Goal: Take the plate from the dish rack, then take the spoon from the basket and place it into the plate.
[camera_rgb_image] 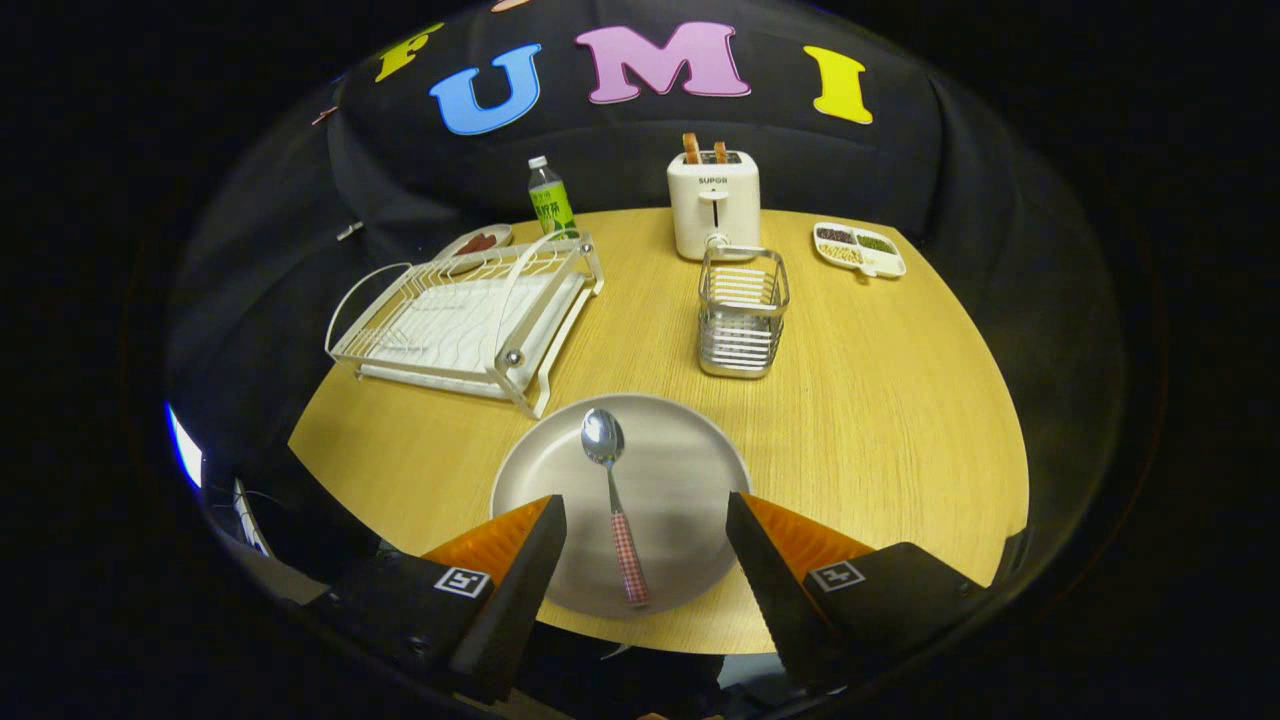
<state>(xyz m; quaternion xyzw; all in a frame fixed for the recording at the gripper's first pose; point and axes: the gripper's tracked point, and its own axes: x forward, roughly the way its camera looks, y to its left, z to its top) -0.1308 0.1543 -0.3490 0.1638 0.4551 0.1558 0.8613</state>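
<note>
A round grey plate (680,470) lies flat on the wooden table (880,420), just ahead of my fingers and partly between them. A spoon (612,490) with a shiny bowl and a red checked handle rests in the plate, bowl pointing away from me. My gripper (645,525) is open, its two fingers (520,570) spread wide above the plate's near edge on either side of the spoon's handle, holding nothing. Beyond the plate stands the wire basket (741,312). The white dish rack (470,315) sits to the left of the basket.
A white toaster (713,205) with bread slices stands behind the basket. A green-labelled bottle (550,198) and a small dish (478,241) are behind the rack. A divided snack tray (859,248) lies to the right of the toaster.
</note>
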